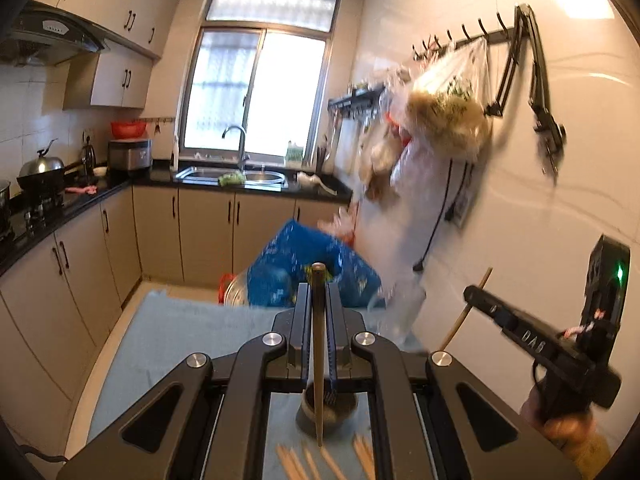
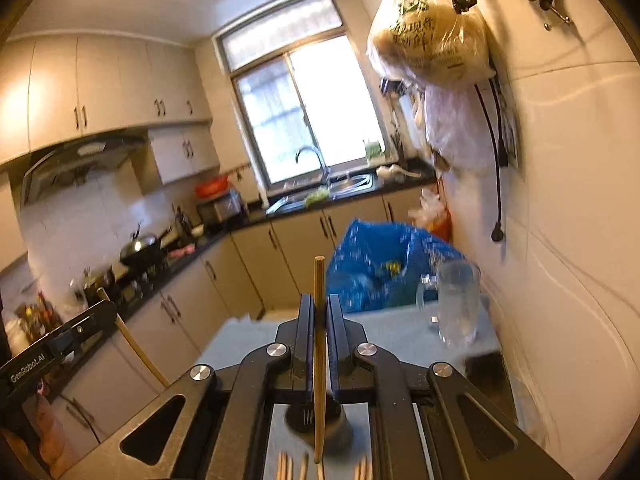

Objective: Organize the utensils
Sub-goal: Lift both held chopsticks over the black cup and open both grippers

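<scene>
My left gripper [image 1: 319, 292] is shut on a dark brown chopstick [image 1: 319, 360] that stands upright between its fingers. Below it on the table sit a dark round holder [image 1: 340, 404] with a fork in it and several pale loose chopsticks [image 1: 296, 460]. My right gripper [image 2: 319, 300] is shut on a light wooden chopstick [image 2: 319, 360], held upright above the same holder [image 2: 336, 428] and loose chopsticks [image 2: 284, 468]. Each gripper shows in the other's view: the right gripper [image 1: 474, 294] at the right, the left gripper [image 2: 106, 306] at the left, each with its stick.
A grey-blue cloth covers the table [image 1: 180, 328]. A clear glass mug [image 2: 456, 304] stands at its far right by the wall. Beyond the table's far edge are a blue bag [image 1: 288, 264] and a metal pot [image 1: 234, 292]. Plastic bags [image 2: 428, 36] hang on the right wall.
</scene>
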Available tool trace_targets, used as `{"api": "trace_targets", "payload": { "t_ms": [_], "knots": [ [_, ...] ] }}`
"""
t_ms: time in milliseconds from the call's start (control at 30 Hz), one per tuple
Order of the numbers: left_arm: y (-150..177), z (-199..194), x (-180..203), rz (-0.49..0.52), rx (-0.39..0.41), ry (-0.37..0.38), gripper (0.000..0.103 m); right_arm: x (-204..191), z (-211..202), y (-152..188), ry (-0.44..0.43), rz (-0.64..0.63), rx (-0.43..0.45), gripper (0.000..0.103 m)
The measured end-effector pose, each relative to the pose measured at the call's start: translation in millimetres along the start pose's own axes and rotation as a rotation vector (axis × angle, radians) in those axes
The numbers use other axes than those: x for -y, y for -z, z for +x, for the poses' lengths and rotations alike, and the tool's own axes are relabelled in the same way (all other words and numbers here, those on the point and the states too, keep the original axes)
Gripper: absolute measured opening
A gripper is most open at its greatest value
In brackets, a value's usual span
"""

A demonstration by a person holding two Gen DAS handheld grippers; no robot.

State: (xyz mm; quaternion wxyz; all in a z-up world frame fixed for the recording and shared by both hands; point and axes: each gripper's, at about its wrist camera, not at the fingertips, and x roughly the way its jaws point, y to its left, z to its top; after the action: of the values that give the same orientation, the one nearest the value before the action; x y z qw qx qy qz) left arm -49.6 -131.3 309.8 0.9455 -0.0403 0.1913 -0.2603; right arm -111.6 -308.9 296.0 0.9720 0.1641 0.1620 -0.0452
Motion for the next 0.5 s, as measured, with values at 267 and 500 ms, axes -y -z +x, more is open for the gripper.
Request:
{"api": "trace_targets", "payload": {
  "t_ms": [267, 500],
  "knots": [
    [3, 89, 12, -0.014, -0.047, -0.043, 0.006, 17, 59, 9, 0.037, 0.065, -0.015, 0.006],
    [48, 153, -5, -0.054, -0.233, -0.048, 0.006, 30, 102, 44, 0.049, 0.049, -0.154, 0.006]
  ]
}}
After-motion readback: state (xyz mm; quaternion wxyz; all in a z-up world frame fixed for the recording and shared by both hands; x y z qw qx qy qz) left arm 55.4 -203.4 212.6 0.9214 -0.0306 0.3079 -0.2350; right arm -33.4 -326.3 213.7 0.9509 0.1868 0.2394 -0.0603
